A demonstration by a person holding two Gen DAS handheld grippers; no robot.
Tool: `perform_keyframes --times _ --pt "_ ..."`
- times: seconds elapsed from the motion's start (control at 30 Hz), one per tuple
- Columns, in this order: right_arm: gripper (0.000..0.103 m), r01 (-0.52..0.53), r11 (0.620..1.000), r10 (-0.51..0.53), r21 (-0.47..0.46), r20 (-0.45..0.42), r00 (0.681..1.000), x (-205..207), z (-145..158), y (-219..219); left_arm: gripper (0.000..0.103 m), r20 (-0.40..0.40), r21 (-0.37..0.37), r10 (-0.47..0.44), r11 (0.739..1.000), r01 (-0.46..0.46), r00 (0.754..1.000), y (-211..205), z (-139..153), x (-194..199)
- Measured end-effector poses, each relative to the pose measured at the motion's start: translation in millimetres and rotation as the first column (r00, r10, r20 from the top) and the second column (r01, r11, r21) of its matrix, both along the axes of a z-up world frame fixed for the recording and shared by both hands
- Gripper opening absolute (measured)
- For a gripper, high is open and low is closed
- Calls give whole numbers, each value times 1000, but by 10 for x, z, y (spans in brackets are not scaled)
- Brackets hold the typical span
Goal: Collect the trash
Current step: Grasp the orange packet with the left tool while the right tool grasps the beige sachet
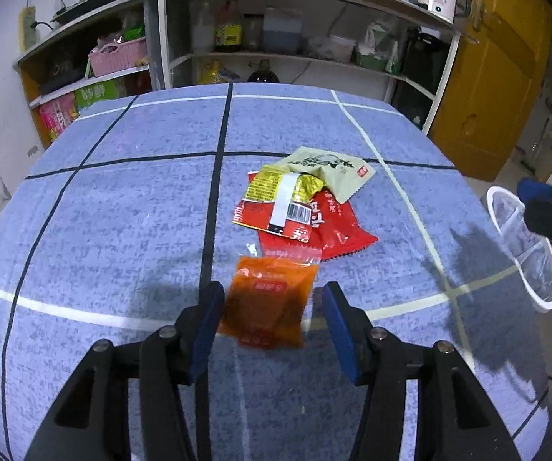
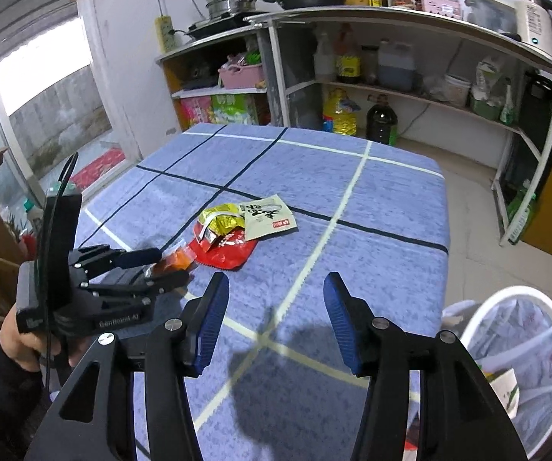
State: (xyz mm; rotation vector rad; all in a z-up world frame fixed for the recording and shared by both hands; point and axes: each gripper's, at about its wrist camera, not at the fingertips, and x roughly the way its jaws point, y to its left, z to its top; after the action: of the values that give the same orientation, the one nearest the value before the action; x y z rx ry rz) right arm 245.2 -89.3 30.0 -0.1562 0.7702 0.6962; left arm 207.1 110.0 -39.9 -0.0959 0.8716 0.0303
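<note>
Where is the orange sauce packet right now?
In the left wrist view the orange sauce packet lies on the blue tablecloth, between the open fingers of the left gripper, just in front of the pile of wrappers.

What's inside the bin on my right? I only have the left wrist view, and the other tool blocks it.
Observer: The right wrist view looks down into the white mesh bin. A pale wrapper with green print already lies inside.
Operator: Is the right tool carrying anything?
Observer: No. The right tool is open, with only bare tablecloth showing between its fingers.
Operator: How does my left tool look from the side?
Observer: The left tool has one finger on each side of the orange packet, which sits right against the red wrapper.
</note>
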Motion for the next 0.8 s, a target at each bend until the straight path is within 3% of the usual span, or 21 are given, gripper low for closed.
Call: perform_keyframes --times 0.2,0.3,0.57,0.8 --pt "52 -17 1000 16 -11 -28 999 131 -3 232 29 26 5 5 1000 -5 1000 42 42 -48" --pt "52 -36 999 35 -36 -22 999 200 -17 370 21 51 -3 12 1000 -12 999 76 113 -117" --pt "52 -62 992 62 -109 -3 998 531 -153 737 17 98 -84 59 995 -51 993 309 280 -244" --pt "52 -128 974 132 -187 9 991 803 -354 1088 17 91 -97 76 993 -67 993 343 301 -230"
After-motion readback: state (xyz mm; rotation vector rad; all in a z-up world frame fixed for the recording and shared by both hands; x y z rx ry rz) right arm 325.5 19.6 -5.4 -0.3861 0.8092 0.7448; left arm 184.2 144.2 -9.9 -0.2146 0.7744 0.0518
